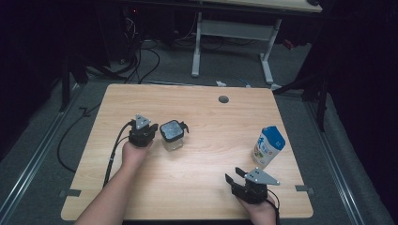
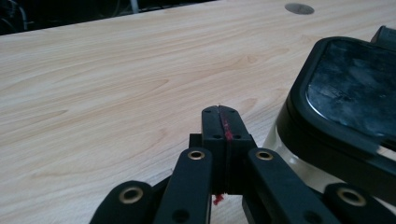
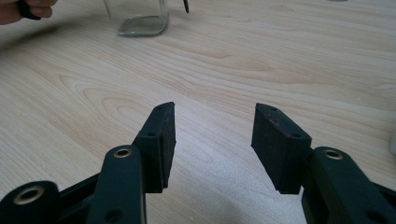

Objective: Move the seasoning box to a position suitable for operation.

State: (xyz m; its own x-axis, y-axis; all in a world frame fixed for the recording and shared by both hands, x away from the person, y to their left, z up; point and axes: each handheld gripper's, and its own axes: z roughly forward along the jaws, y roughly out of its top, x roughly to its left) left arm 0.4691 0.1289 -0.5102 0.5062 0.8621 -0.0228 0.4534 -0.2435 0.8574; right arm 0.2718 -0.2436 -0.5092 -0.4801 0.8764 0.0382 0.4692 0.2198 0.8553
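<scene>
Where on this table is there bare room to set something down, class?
The far half of the table is free up to its round hole, as is the middle between glass jar and milk carton. It is crowded where the left gripper sits beside the jar.

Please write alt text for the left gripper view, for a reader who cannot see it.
The left gripper has its two black jaws pressed together with nothing between them, over a light wooden table. A clear glass jar with a black lid stands close at the right.
</scene>
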